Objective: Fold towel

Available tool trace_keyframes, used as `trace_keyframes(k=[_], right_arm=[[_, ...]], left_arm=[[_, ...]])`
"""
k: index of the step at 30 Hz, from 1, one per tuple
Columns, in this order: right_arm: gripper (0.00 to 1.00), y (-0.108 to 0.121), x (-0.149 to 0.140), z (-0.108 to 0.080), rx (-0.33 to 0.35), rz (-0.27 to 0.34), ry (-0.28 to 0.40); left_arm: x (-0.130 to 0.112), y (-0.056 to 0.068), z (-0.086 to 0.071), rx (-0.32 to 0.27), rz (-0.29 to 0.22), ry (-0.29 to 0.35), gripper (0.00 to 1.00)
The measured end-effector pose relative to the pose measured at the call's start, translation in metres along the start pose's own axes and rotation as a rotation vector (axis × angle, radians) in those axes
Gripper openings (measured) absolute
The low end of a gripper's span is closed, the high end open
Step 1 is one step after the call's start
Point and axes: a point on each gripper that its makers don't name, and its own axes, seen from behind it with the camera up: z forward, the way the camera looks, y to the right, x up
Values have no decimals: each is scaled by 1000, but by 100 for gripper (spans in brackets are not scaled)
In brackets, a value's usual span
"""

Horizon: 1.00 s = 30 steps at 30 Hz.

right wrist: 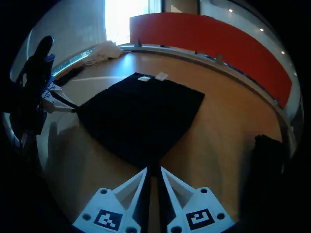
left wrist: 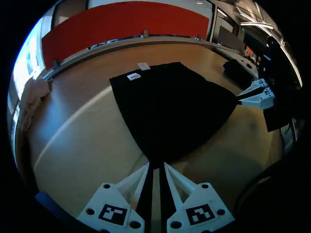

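A black towel [left wrist: 171, 108] lies spread on the wooden table [left wrist: 85, 128], with a white tag [left wrist: 134, 76] at its far edge. At the bottom of the left gripper view, my left gripper [left wrist: 156, 165] is shut on the towel's near corner. In the same view my right gripper [left wrist: 238, 100] pinches the neighbouring corner at the right. In the right gripper view the towel [right wrist: 140, 116] stretches away from my right gripper [right wrist: 154, 169], which is shut on its corner. There my left gripper [right wrist: 74, 108] holds the left corner, with a hand behind it.
A red partition [left wrist: 124, 25] runs along the table's far curved edge. A pale cloth heap [left wrist: 35, 93] lies at the table's end near the window. A dark folded pile [right wrist: 268, 155] sits on the table to the right of my right gripper.
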Motion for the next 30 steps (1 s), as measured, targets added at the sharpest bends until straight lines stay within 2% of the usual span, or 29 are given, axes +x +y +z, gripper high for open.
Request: trace_keyframes(k=[8, 17, 30], right_arm=[[10, 0, 20, -19, -5, -3, 33], [10, -1, 49, -49, -18, -20, 76], [10, -6, 81, -85, -20, -40, 109]], left_arm=[[16, -2, -20, 5, -35, 24, 10], [40, -1, -49, 12, -77, 65, 10], [60, 4, -85, 13, -96, 95, 10]])
